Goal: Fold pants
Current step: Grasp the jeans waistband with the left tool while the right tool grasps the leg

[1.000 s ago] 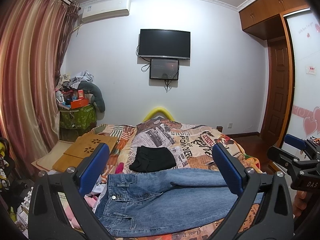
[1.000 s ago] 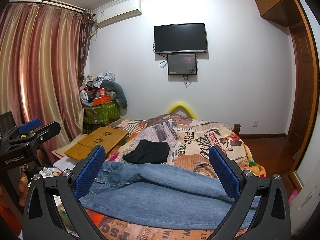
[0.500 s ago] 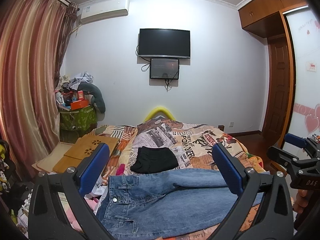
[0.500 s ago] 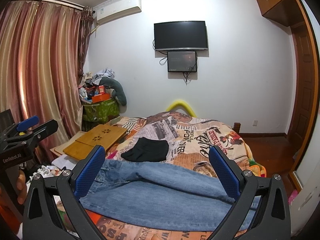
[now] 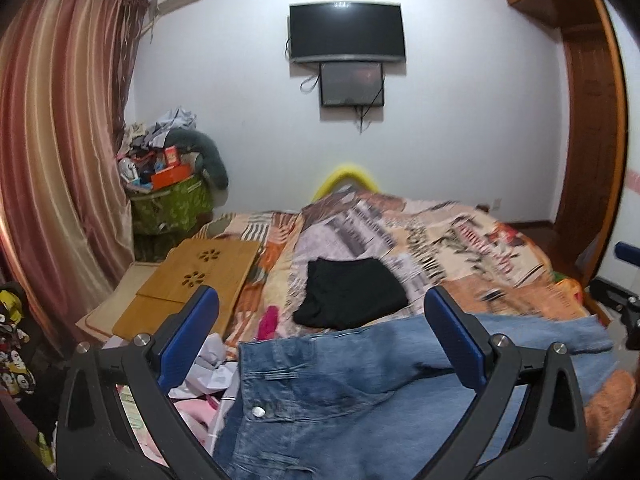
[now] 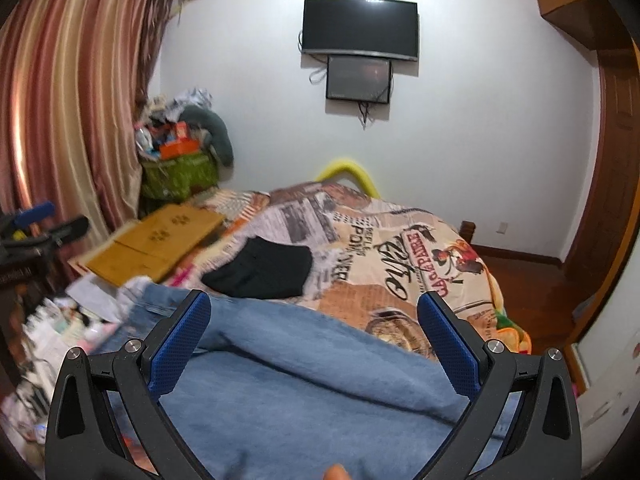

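Note:
Blue jeans (image 5: pixel 340 392) lie spread across the near edge of the bed, waistband with a metal button to the left, legs running right. In the right wrist view the jeans (image 6: pixel 304 392) fill the lower frame. My left gripper (image 5: pixel 320 340) is open, above the waistband area, holding nothing. My right gripper (image 6: pixel 314 340) is open, above the legs, holding nothing. The right gripper's tip shows at the left wrist view's right edge (image 5: pixel 624 280); the left gripper shows at the right wrist view's left edge (image 6: pixel 36 224).
A folded black garment (image 5: pixel 348 300) lies on the patterned bedspread (image 5: pixel 460 248) beyond the jeans. A wooden lap desk (image 5: pixel 192 280) sits at the bed's left. Loose clothes and papers (image 6: pixel 60 320) pile at the left. A cluttered green bin (image 5: pixel 172 200) stands by the curtain.
Both grippers have moved forward and down toward the jeans, which now look larger and closer. Both stay open and empty.

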Motion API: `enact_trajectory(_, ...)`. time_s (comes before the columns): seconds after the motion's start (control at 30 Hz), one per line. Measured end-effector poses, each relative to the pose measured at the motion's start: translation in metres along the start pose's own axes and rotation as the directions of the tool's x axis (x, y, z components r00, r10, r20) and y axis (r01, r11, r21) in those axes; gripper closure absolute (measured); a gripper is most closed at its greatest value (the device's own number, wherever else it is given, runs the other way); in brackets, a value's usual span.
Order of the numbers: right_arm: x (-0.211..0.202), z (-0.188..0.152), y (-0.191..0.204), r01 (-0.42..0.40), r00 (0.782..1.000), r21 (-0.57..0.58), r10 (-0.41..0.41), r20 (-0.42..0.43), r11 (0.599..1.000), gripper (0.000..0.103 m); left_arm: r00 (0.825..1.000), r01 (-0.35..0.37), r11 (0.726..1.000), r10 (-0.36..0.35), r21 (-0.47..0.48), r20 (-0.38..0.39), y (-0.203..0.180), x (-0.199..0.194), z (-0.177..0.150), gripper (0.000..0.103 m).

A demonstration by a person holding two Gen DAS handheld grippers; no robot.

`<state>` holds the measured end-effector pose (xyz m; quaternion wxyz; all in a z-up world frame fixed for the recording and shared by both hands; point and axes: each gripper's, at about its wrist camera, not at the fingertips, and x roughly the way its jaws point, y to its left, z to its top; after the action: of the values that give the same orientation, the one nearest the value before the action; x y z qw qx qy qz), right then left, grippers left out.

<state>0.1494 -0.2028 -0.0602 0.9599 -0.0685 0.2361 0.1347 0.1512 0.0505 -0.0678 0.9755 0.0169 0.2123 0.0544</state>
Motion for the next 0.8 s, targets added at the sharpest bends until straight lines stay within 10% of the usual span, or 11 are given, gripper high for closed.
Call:
enact_trajectory(0.4,0.109,-0.012,-0.035,-0.051,0.982,-0.039,0.043,-0.186,0.998,0.0,0.964,-0.036,0.998,0.022,-0.049,-0.266,0.063,0.15,-0.048,0.0)
enact_trajectory(0.57,0.154,-0.023,-0.049,-0.097,0.953,-0.051,0.077,-0.294,0.994,0.0,0.924,-0.081,0.997,0.078,0.006,-0.375,0.086,0.204,-0.076,0.0)
enact_trajectory(0.8,0.209,-0.037,-0.058,-0.201,0.888,-0.053,0.159,-0.431,0.978,0.004,0.838,-0.041,0.998,0.014,-0.037,-0.546,0.109,0.266,-0.107,0.033)
